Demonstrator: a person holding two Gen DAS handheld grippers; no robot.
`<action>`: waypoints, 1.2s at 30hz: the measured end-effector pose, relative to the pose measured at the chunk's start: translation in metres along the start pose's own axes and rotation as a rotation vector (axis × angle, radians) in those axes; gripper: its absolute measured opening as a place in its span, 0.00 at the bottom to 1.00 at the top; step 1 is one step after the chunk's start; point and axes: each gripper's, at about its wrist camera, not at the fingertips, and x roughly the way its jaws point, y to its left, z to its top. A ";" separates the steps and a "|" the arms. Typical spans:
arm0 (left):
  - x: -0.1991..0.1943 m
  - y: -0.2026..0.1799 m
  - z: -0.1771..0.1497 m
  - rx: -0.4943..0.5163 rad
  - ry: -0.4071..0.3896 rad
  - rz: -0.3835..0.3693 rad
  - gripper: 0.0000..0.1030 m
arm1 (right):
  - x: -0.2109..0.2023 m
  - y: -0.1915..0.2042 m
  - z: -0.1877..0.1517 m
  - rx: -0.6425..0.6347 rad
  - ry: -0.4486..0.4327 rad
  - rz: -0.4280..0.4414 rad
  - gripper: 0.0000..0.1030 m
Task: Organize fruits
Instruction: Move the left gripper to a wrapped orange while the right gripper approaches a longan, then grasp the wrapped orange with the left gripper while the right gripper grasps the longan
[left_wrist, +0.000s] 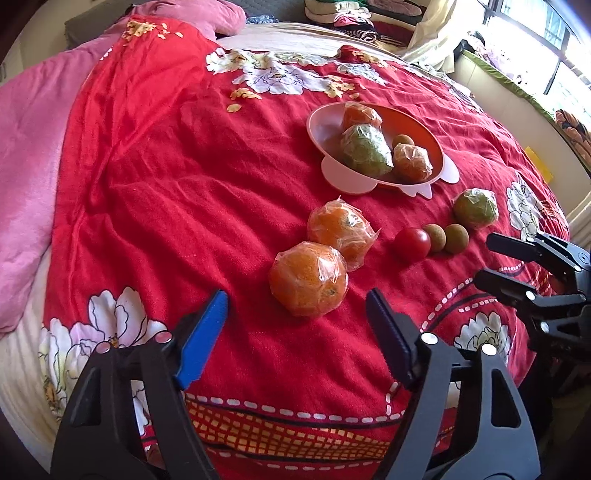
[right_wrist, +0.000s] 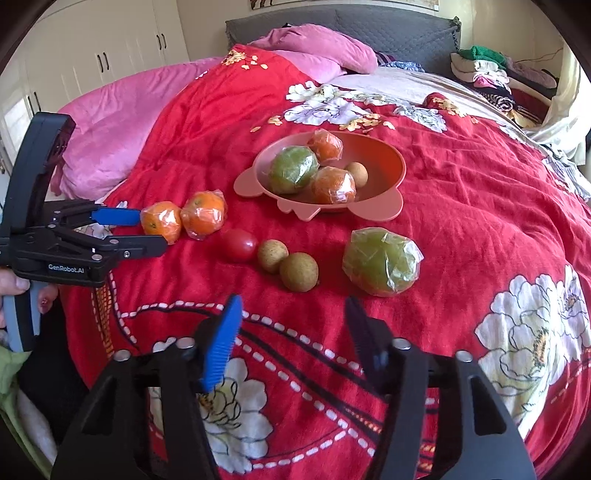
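Note:
A pink bowl (left_wrist: 325, 125) (right_wrist: 388, 155) on the red quilt holds two wrapped oranges, a wrapped green fruit and a small brown fruit. On the quilt lie two wrapped oranges (left_wrist: 308, 284) (left_wrist: 341, 229), a red tomato (left_wrist: 412, 239) (right_wrist: 239, 245), two brown round fruits (right_wrist: 272, 255) (right_wrist: 298, 271) and a wrapped green fruit (left_wrist: 475, 207) (right_wrist: 380, 261). My left gripper (left_wrist: 297, 306) (right_wrist: 153, 230) is open, its fingers on either side of the nearest orange (right_wrist: 161, 222). My right gripper (right_wrist: 293, 306) (left_wrist: 484, 260) is open and empty, just short of the brown fruits.
The bed carries a red floral quilt (left_wrist: 166, 184) with a pink blanket (left_wrist: 29, 147) on the left. Folded clothes (right_wrist: 491, 74) are stacked at the headboard. A window ledge (left_wrist: 517, 92) runs along the right side.

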 end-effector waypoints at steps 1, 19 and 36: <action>0.001 0.000 0.001 0.000 0.002 0.001 0.64 | 0.003 -0.001 0.001 0.000 0.006 -0.003 0.44; 0.015 0.005 0.009 0.012 0.010 -0.008 0.57 | 0.035 -0.007 0.022 -0.047 0.022 0.008 0.28; 0.023 0.007 0.019 0.018 0.017 -0.030 0.50 | 0.041 -0.008 0.021 -0.049 0.024 0.045 0.24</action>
